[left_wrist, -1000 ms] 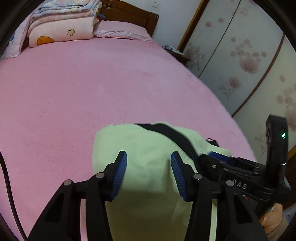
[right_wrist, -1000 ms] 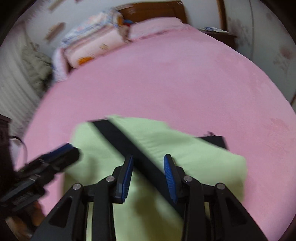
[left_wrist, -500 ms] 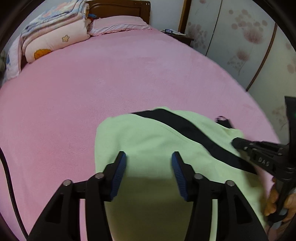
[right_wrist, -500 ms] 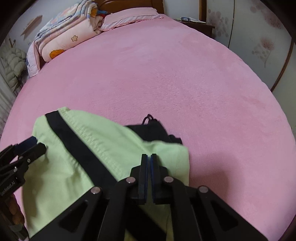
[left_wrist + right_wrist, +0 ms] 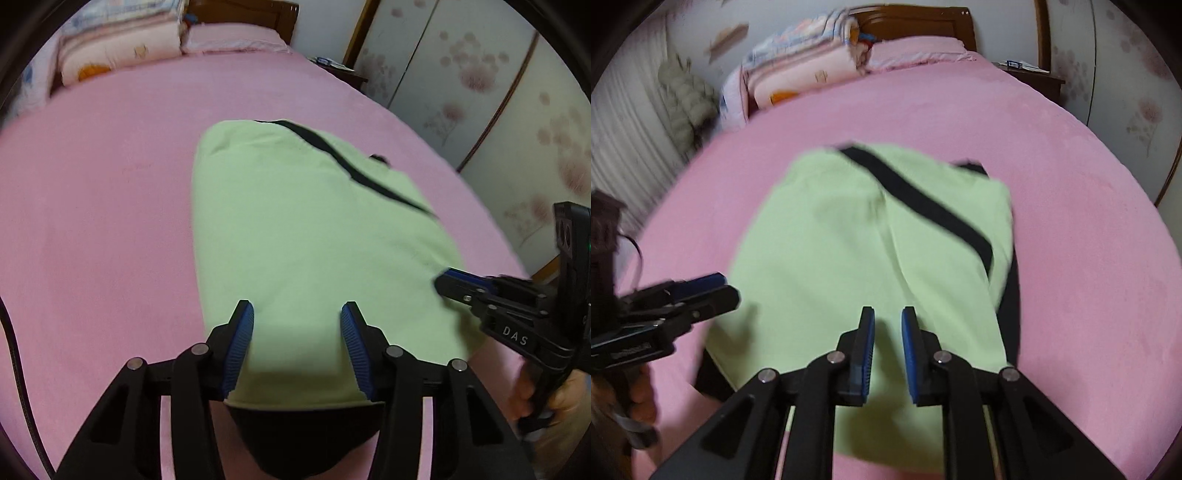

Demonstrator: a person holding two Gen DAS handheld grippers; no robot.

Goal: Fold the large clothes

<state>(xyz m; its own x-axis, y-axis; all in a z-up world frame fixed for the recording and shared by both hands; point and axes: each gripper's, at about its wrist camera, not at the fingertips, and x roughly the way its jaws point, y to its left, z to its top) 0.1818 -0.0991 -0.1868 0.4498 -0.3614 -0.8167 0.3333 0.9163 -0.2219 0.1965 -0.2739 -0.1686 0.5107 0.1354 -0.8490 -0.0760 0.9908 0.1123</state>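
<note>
Garment [image 5: 295, 229] beneath both parted jaws

Your left gripper [image 5: 297, 347] is matte black, its linkage arms pinned with silver screws and its fingers faced with ribbed blue pads [image 5: 239, 350]. A black cable [image 5: 20, 391] trails along its left side. Your right gripper [image 5: 887, 356] matches it, with white "DAS" lettering [image 5: 514, 335] on its body and bare skin at the right hand [image 5: 561, 400].
</note>
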